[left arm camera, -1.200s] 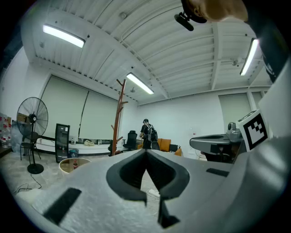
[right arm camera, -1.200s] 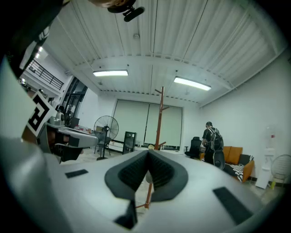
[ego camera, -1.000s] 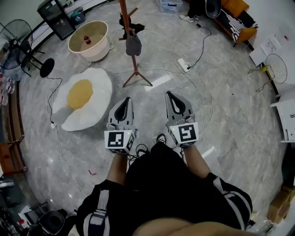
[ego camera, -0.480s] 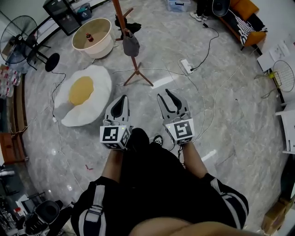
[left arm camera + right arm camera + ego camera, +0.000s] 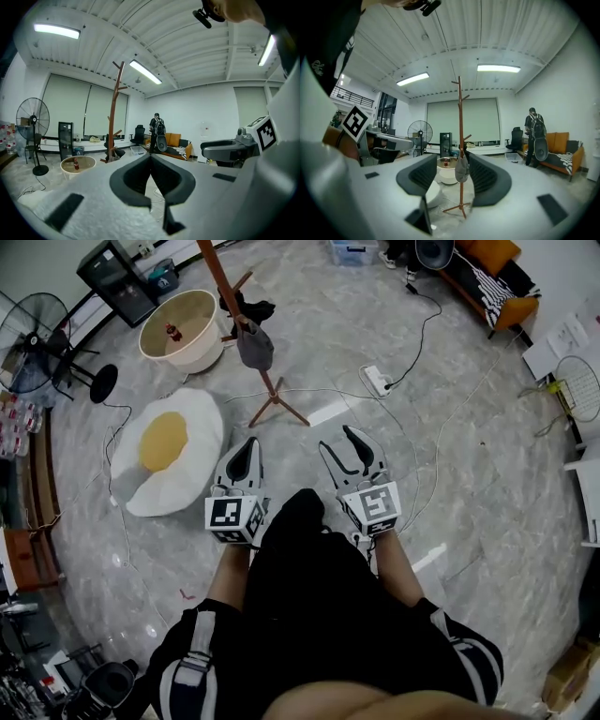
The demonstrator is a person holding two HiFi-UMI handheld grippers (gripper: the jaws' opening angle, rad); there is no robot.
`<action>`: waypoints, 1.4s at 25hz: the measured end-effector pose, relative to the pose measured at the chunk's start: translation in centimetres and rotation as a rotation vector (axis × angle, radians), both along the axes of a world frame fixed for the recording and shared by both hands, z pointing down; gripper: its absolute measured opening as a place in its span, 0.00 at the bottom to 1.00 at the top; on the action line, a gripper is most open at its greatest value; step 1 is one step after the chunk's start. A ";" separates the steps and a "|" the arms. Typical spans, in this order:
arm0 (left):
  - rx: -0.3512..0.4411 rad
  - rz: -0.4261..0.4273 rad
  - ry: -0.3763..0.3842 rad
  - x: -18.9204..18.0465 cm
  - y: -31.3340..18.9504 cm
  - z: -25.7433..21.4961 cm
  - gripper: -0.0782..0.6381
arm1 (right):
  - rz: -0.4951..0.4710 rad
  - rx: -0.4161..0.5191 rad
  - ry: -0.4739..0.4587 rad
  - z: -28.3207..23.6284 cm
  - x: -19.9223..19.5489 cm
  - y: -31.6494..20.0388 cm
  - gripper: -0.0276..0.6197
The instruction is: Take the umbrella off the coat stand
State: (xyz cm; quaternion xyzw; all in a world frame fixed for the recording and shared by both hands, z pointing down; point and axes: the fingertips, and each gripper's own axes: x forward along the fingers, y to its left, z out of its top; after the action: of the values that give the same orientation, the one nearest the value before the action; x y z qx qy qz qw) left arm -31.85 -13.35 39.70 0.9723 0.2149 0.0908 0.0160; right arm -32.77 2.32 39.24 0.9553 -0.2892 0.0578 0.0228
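R gripper (image 5: 335,438) level, jaws opening, empty

Nothing readable anywhere right now. The left cube (image 5: 232,519) and the right cube (image 5: 372,507) carry only black-and-white square patterns, with no letters or digits. Paper sheets (image 5: 561,334) at the right edge of the head view show print, but it's far too small to read. There's a white mark on dark cloth (image 5: 318,65) in the right gripper view, and I can't make it out.
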 end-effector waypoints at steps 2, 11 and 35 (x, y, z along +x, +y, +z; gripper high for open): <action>-0.001 -0.005 -0.011 2.0 0.0 1.0 0.10 | -0.010 -0.008 -0.011 0.9 1.6 0.2 0.39; -0.017 -0.099 0.021 15.2 -1.2 2.5 0.10 | -0.155 -0.065 0.044 1.6 14.8 -0.3 0.44; 0.062 -0.470 -0.089 37.3 -3.3 4.9 0.10 | -0.637 -0.041 -0.041 5.3 45.3 -4.1 0.46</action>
State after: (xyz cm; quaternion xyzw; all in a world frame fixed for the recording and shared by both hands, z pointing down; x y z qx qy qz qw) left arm 5.42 -16.66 44.59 0.9906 -0.0211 0.1340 0.0164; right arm 12.56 -1.76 44.57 0.8147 -0.5728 0.0728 0.0531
